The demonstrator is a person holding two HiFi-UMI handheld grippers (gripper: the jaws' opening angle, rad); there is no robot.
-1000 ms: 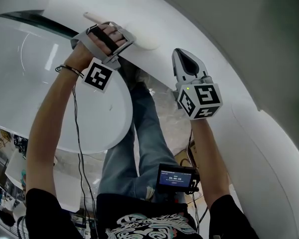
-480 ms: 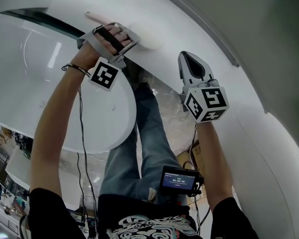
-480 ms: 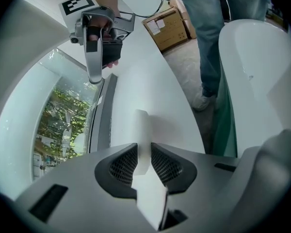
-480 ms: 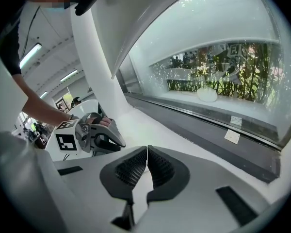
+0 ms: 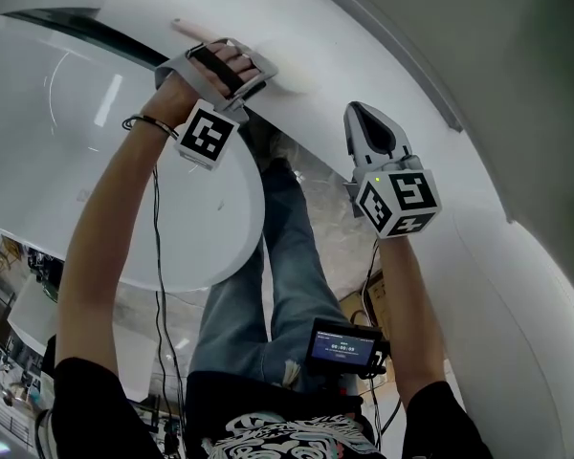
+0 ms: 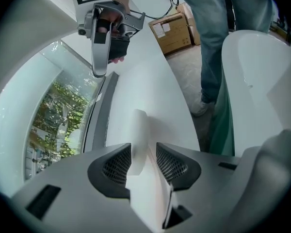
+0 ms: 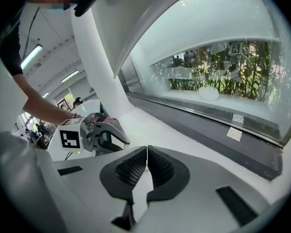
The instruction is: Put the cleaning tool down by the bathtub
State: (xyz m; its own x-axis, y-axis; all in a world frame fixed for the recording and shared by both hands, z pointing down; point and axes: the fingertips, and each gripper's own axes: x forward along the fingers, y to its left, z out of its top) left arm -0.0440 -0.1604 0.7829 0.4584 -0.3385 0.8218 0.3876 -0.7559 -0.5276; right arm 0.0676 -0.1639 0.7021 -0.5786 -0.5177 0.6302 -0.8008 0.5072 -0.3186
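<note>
Right gripper (image 7: 146, 152): fingers pressed together, empty, held short of ledge (image 6: 155, 86). Left gripper (image 6: 143, 149) further out, low over ledge beside bathtub (image 5: 96, 161): fingers spreading, cleaning tool (image 6: 137, 127) resting on ledge between them, long axis straight ahead. Left gripper nearer; likely next, withdraw straight back.
</note>
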